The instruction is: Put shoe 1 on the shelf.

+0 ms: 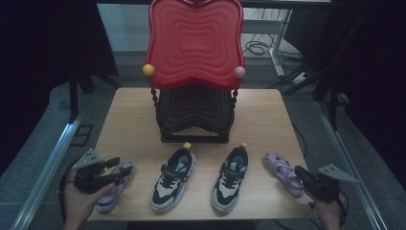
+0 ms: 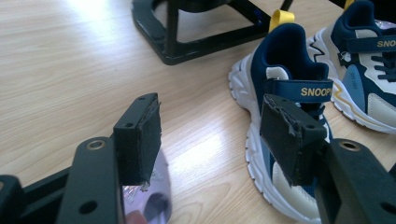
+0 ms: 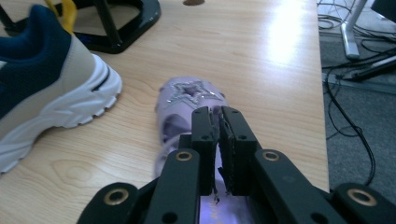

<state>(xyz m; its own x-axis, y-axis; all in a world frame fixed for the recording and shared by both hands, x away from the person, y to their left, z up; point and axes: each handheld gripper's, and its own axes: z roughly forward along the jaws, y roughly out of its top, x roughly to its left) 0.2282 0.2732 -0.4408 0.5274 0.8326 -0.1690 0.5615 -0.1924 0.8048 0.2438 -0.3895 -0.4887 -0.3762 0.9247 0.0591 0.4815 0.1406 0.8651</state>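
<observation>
Right gripper (image 3: pixel 218 122) nearly closed on purple sandal (image 3: pixel 187 100) heel edge; left gripper (image 2: pixel 212 135) open. Sandal judged light, soft; best pinched at the rim.

Two navy-and-white sneakers (image 1: pixel 173 178) (image 1: pixel 231 178) sitting at table's six o'clock edge. Two lilac sandals (image 1: pixel 116 187) (image 1: pixel 284 172) lying at seven and five o'clock. One red-and-black shoe rack (image 1: pixel 194 72) standing at twelve o'clock. Two grippers (image 1: pixel 116 173) (image 1: pixel 299 170) hovering over the sandals.
</observation>
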